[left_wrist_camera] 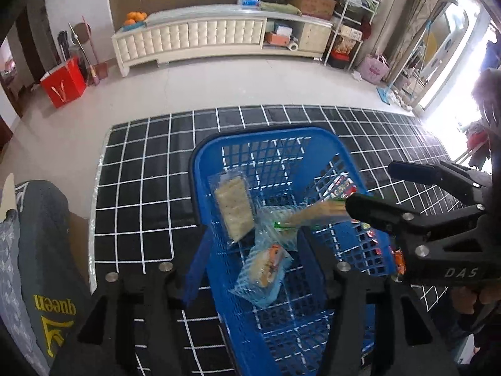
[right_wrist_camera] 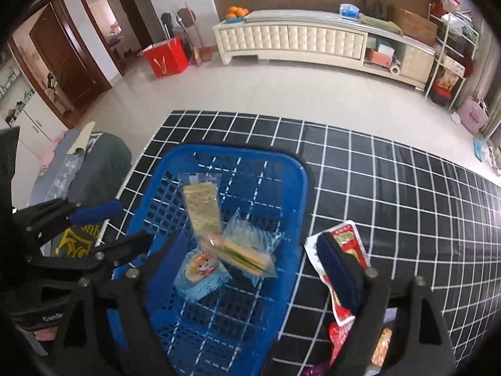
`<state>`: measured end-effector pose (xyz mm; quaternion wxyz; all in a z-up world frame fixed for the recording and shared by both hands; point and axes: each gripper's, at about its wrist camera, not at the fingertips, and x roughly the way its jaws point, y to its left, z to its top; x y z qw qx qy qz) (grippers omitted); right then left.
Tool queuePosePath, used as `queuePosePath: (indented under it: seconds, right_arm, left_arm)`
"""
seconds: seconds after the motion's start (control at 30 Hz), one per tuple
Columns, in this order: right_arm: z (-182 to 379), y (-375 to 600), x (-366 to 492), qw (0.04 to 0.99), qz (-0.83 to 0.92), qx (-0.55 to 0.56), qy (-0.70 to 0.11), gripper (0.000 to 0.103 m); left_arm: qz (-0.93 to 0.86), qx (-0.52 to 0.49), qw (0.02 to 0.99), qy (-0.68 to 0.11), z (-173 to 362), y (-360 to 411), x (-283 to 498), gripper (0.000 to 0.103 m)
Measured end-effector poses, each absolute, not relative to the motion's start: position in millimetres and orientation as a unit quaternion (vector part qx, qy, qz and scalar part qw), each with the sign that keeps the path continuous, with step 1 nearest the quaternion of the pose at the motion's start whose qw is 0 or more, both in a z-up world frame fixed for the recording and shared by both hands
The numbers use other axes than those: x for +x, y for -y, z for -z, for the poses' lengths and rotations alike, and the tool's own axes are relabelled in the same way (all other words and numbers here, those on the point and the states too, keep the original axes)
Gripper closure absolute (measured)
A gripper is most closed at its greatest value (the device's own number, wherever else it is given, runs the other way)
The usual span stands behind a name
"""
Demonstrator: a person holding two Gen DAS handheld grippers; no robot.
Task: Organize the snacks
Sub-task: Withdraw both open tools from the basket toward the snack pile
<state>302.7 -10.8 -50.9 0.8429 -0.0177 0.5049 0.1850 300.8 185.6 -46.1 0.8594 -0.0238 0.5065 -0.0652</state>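
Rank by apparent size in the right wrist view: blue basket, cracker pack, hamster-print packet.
1. blue basket
2. cracker pack
3. hamster-print packet, close to the cracker pack in size, so their order is unsure.

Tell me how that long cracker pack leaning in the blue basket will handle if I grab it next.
The cracker pack looks stiff along its length, since it leans nearly upright against the basket wall without sagging. Its clear wrapper looks glossy, so probably slippery in the grip. The thin crackers inside likely crack under a hard squeeze; it also seems light for its size.
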Motion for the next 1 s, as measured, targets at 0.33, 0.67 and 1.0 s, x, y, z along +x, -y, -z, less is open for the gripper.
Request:
queuePosePath:
  seconds: [0.33,0.67,1.0]
  right_arm:
    - [-1.4,63.1,257.5,0.867,-0.180,0.002,-0.465,0.015]
    - [-16.2,118.9,222.0,0.871,-0.177,0.031,-0.458,0.015]
    - [11.7,183.3,201.9,0.864,-0.143,0.049,-0.480,0.015]
  left_arm:
    - [0.052,-0.005,0.878,-0.476,9.5,-139.8,252.4,0.038]
    - [0.074,-0.015,0.881,-0.467,-3.0,-86.8,220.6,0.037]
    - [0.091,-0.004,0.867,-0.490,14.4,-30.3,209.7,0.032]
